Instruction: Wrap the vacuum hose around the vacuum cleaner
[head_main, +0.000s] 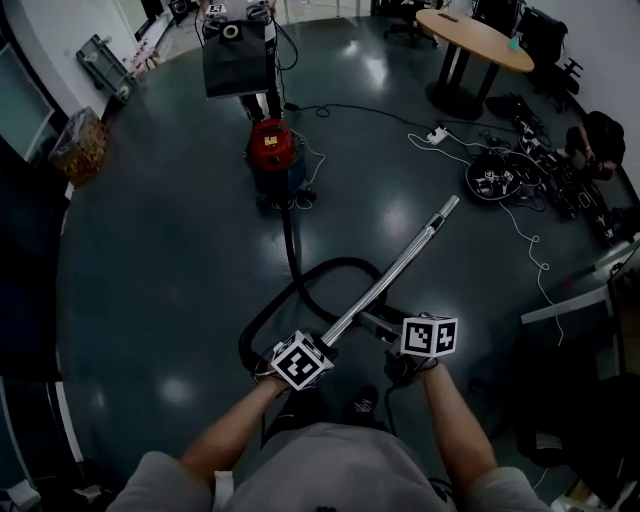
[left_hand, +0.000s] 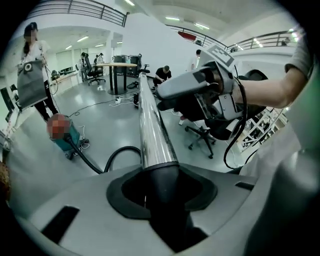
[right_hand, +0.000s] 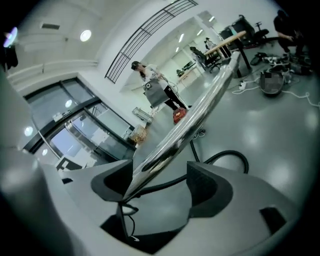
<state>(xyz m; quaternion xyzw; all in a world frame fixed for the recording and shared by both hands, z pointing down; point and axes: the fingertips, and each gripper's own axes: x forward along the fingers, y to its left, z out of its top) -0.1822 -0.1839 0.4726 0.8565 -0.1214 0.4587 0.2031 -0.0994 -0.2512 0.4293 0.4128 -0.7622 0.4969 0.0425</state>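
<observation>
While the left gripper (left_hand: 162, 192) clamps the cuff (left_hand: 164, 175) of the wand (head_main: 395, 270), the right gripper (right_hand: 160, 192) gapes around its slick-looking tube (right_hand: 200, 105), so the cuff seems the surer hold; the limp hose (head_main: 292, 250) loops toward the vacuum (head_main: 272, 150).

We're seeing the wand tube (head_main: 400, 262) reading as polished metal, mirror-glossy. The hose (head_main: 292, 240) off the vacuum cleaner (head_main: 272, 150) is looking matt black; the cleaner's red lid is shining like glossy plastic. The floor (head_main: 150, 250) around the vacuum cleaner is reflecting lights, glossy. The right gripper (right_hand: 160, 182) pads (right_hand: 210, 192) are showing a rough black texture.
</observation>
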